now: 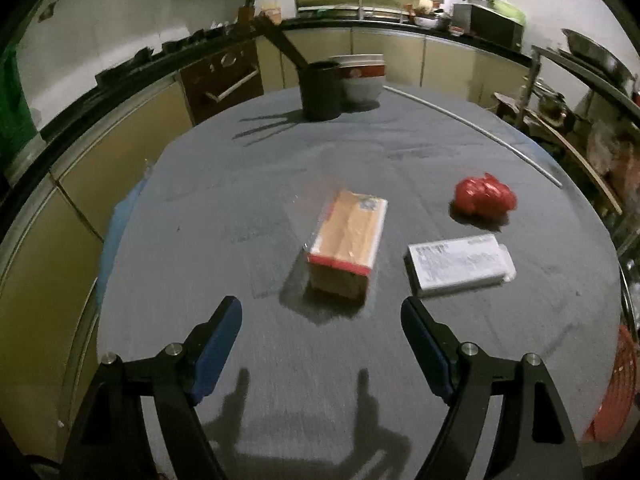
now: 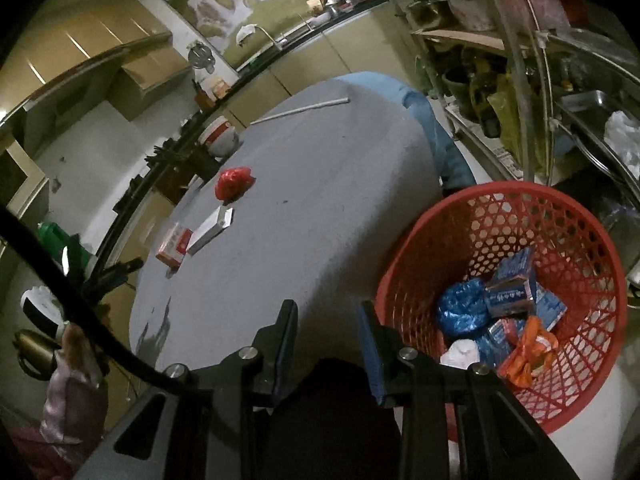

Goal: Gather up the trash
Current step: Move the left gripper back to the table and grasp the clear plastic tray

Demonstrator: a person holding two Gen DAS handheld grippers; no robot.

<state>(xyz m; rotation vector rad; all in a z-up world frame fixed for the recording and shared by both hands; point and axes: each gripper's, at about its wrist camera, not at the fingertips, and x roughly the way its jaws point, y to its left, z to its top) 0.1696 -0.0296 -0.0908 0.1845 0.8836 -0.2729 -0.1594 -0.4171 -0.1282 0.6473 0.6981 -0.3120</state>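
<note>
Round table (image 1: 248,184) under a grey cloth, dark cylindrical pot (image 1: 320,90) with a long handle near its far edge, red-and-white bowl (image 1: 362,78) just behind it, thin white rod (image 1: 480,136) along the far rim, kitchen counter (image 1: 400,26) beyond, brown oven door (image 1: 224,76).

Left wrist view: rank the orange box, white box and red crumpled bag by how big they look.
1. orange box, though it also lies nearest the camera
2. white box, nearly as large
3. red crumpled bag, smallest, but farthest away, so its true size is uncertain
</note>
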